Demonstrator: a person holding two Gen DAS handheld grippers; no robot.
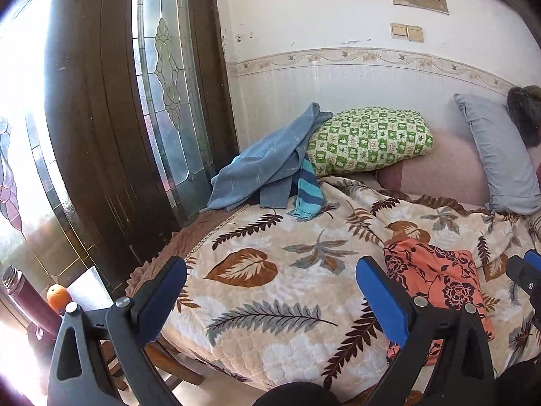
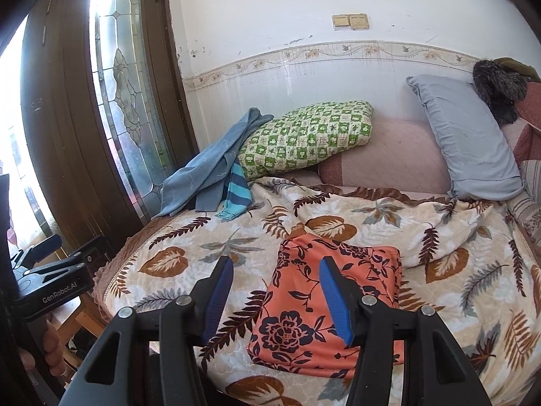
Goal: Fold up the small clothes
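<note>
A folded orange cloth with a dark flower print lies on the leaf-patterned blanket; it also shows in the left wrist view. My right gripper is open and empty, hovering just over the cloth's near left part. My left gripper is open and empty, over the blanket to the left of the cloth. The left gripper's body shows at the left edge of the right wrist view. A blue towel and a striped teal garment lie at the back of the bed.
A green checked pillow and a grey-blue pillow lean on the wall. A dark wooden door with leaded glass stands left of the bed. A maroon flask and an orange sit at the lower left.
</note>
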